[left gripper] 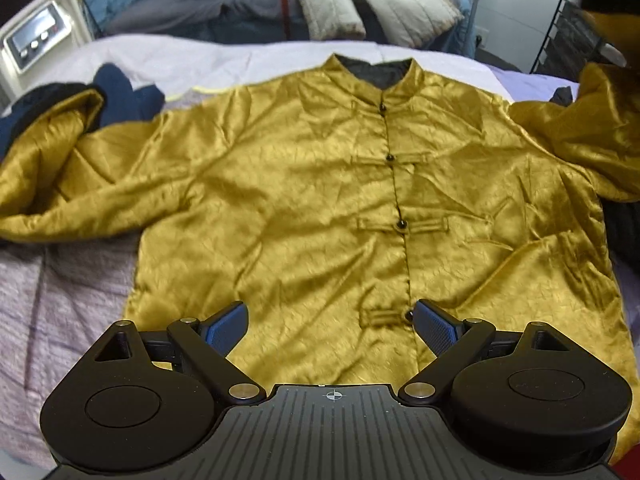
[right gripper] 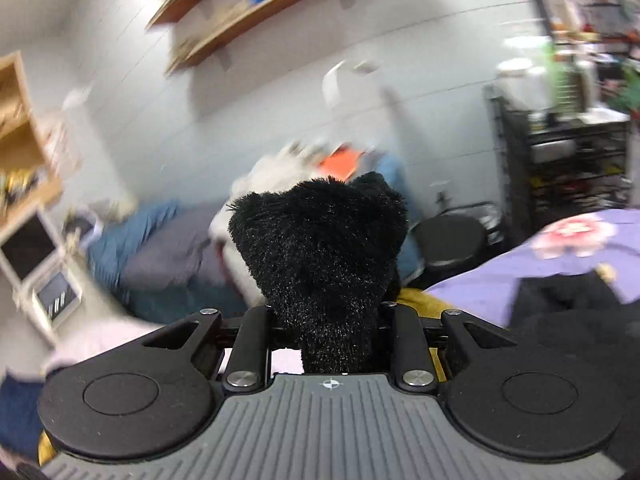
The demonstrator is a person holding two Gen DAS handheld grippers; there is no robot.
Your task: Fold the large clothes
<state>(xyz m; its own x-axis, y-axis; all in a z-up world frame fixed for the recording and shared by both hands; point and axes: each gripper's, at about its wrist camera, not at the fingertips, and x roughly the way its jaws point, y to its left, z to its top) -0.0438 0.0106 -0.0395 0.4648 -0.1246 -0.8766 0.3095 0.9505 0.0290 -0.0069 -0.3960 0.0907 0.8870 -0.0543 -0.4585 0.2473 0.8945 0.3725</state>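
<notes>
A shiny gold jacket [left gripper: 304,200] with black knot buttons lies face up on the bed, collar at the far side. Its left sleeve [left gripper: 52,184] is bent back and shows a black fuzzy lining at the cuff. My left gripper [left gripper: 330,320] hovers open over the hem beside the lowest button, with nothing between its blue pads [left gripper: 228,324]. The jacket's right sleeve [left gripper: 592,128] is lifted toward the upper right. My right gripper [right gripper: 326,312] is shut on that sleeve's black fuzzy cuff [right gripper: 320,240], which hides its fingertips. Gold fabric [right gripper: 416,300] hangs below it.
The bed has a lilac cover [left gripper: 60,300], with a navy garment [left gripper: 120,92] at the far left. Heaped bedding and a cream quilt [left gripper: 360,0] lie behind. A white appliance [left gripper: 36,40] stands at the left, a black wire rack [left gripper: 568,32] at the right. Wall shelves [right gripper: 260,0] hang above.
</notes>
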